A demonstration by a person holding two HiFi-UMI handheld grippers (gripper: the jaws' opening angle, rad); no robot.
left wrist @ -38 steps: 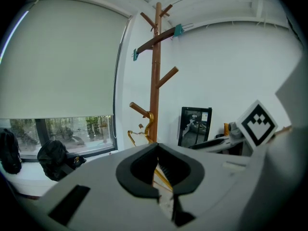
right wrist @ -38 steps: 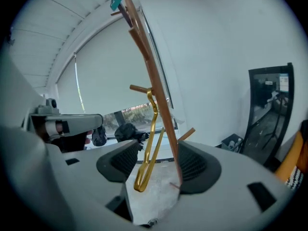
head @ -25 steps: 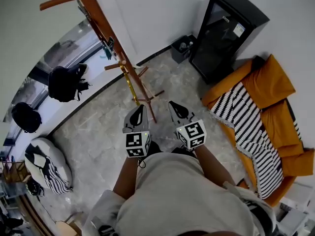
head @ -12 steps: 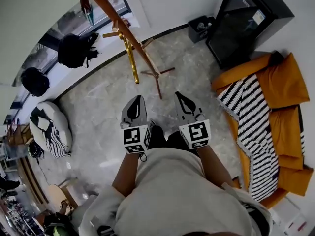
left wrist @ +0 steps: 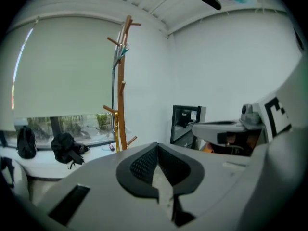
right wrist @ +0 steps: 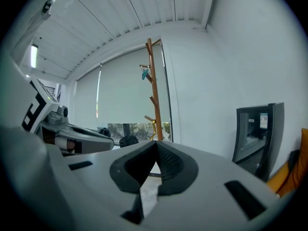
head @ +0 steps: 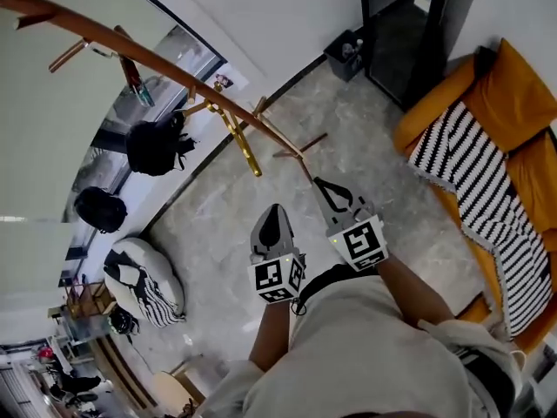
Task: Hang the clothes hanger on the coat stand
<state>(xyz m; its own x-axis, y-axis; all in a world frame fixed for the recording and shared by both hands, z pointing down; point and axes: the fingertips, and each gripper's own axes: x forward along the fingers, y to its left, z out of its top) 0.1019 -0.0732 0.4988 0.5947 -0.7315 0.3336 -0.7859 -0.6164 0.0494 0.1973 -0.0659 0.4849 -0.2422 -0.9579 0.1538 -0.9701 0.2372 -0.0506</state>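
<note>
Wooden coat stand (head: 165,70) by wall (head: 287,16); floor (head: 218,220) open ahead; left hand-held gripper (head: 276,212), right hand-held gripper (head: 324,185) closed, empty.

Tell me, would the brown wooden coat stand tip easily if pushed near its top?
Likely yes: the brown wooden coat stand is tall and slender on short feet, so a high push may tip it. Its pole looks stiff, not floppy.

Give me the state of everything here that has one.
left gripper, shut, empty.
right gripper, shut, empty.
coat stand, upright, teal item hanging near top.
roller blind, lowered most of the way.
striped blanket, draped over the orange sofa.
</note>
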